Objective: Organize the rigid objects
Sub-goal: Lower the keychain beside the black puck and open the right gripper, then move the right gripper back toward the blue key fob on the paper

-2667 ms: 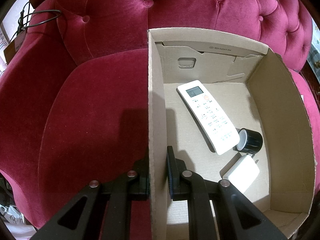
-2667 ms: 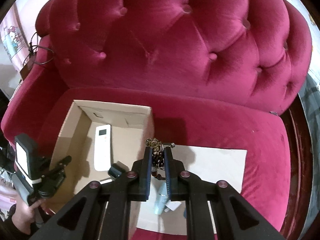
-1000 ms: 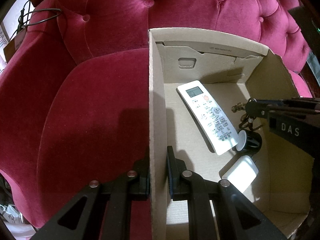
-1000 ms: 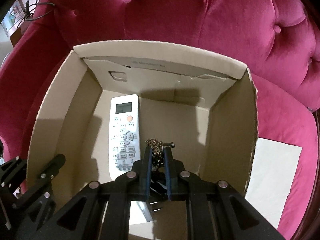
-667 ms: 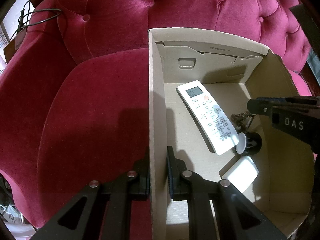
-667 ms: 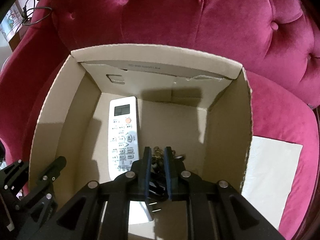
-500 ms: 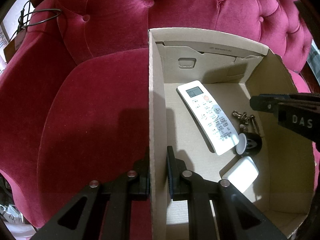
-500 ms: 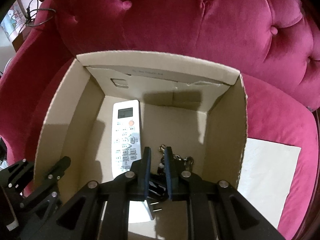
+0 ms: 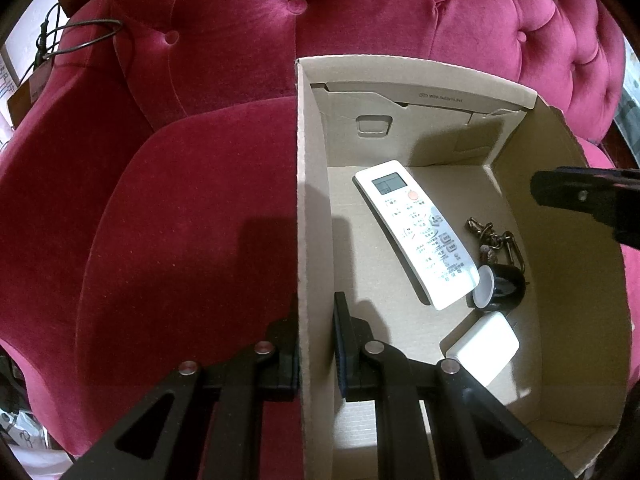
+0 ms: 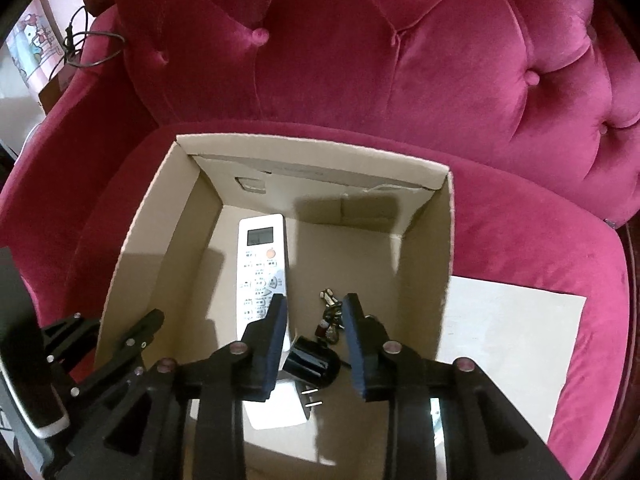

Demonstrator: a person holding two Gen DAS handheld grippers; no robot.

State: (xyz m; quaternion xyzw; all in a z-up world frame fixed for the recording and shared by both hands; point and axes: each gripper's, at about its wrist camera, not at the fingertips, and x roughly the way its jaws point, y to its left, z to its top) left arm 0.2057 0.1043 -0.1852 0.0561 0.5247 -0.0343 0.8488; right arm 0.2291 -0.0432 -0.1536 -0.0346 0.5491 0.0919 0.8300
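Note:
An open cardboard box (image 9: 316, 208) (image 10: 132, 248) sits on a red velvet sofa seat. Inside lie a white remote (image 9: 416, 232) (image 10: 262, 268), a brass keychain (image 9: 494, 240) (image 10: 330, 316), a small black cap (image 9: 502, 286) (image 10: 312, 360) and a white plug adapter (image 9: 482, 348) (image 10: 280, 408). My left gripper (image 9: 317, 344) is shut on the box's left wall. My right gripper (image 10: 316, 336) is open and empty above the keychain; it also shows at the right edge of the left wrist view (image 9: 584, 200).
The tufted sofa back (image 10: 360, 60) rises behind the box. A white sheet (image 10: 512, 344) lies on the seat to the right of the box. A black cable (image 9: 76, 36) hangs over the left armrest.
My right gripper carried the keychain over the box, lowered it, opened and let it go. The keychain now lies on the box floor beside the remote. The left gripper has not moved.

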